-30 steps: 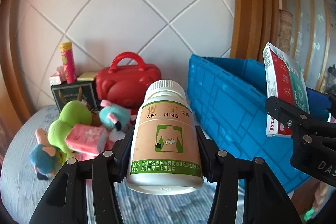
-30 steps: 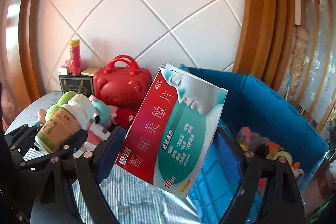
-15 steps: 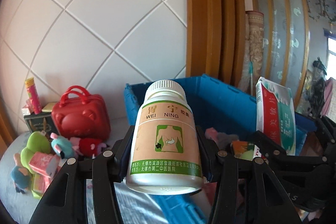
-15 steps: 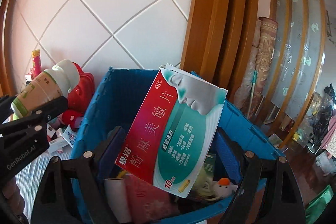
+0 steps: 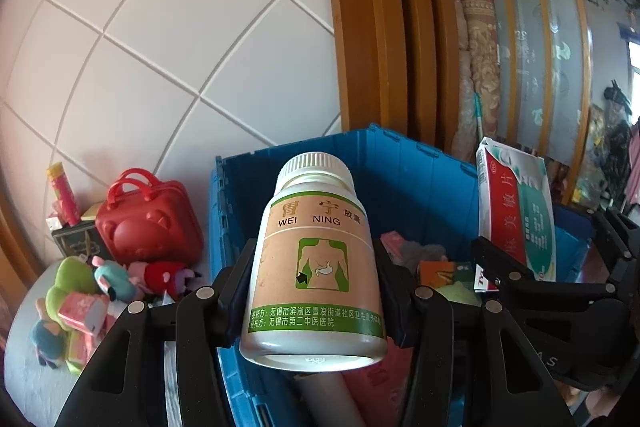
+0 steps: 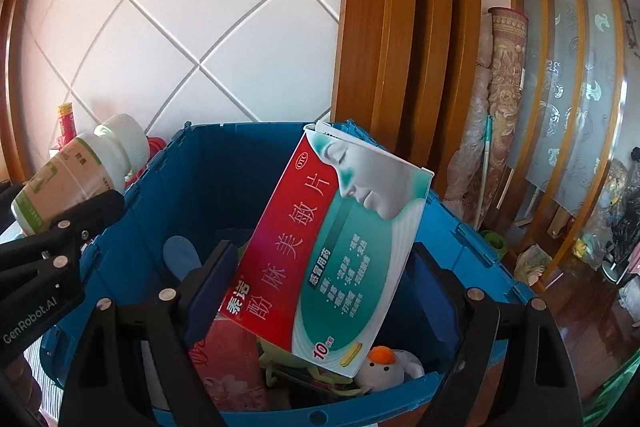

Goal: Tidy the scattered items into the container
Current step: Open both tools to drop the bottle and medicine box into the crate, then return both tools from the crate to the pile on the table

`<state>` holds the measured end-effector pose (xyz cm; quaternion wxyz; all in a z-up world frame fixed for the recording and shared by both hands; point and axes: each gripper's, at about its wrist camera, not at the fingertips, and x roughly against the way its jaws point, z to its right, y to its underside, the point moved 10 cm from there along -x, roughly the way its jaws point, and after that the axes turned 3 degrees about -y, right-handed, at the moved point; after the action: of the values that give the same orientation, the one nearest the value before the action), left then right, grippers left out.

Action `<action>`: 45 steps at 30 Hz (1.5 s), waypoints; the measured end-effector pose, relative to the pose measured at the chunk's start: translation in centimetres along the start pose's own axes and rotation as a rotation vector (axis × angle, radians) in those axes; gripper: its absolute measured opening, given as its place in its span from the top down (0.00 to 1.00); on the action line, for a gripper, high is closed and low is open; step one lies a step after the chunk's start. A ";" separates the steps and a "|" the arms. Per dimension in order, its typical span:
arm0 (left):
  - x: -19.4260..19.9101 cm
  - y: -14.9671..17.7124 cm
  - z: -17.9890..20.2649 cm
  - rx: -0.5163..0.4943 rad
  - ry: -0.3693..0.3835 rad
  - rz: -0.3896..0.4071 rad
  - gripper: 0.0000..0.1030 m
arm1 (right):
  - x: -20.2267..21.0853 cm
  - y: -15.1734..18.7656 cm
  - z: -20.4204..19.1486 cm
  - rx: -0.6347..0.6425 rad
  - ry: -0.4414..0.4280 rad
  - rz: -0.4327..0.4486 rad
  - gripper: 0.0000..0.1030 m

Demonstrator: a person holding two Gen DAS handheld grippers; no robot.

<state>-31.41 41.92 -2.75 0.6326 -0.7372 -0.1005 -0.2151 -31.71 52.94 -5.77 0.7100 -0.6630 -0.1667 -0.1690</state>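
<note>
Above a blue crate [image 6: 472, 255] already holding several items, the left gripper [image 5: 316, 291] clamps a white pill bottle [image 5: 316, 267] and the right gripper [image 6: 320, 283] clamps a medicine box [image 6: 332, 247]. Plush toys [image 5: 76, 287] and a red case [image 5: 152, 223] remain left of the crate.

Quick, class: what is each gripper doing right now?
Left gripper: closed on the white-capped beige medicine bottle.
Right gripper: closed on the red and teal cardboard medicine box.
</note>
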 end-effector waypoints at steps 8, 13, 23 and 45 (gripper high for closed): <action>0.0 0.5 -0.3 -0.013 -0.029 0.006 0.29 | -0.5 0.1 0.5 -0.019 -0.026 -0.007 0.16; -0.2 0.9 -0.9 0.001 -0.026 -0.006 0.27 | -0.4 0.0 1.0 -0.038 -0.026 -0.002 0.16; 1.1 2.4 -3.6 0.025 -0.039 -0.003 0.21 | 0.0 0.3 1.2 -0.076 -0.034 -0.002 0.15; 1.8 17.9 -37.0 0.223 -0.378 -0.223 0.19 | 1.3 -4.2 -24.5 0.010 -0.328 0.100 0.04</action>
<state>-29.32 2.35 -13.89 0.6523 -0.6743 -0.3211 -0.1294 -32.20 28.25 -3.09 0.6842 -0.6855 -0.2479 -0.0219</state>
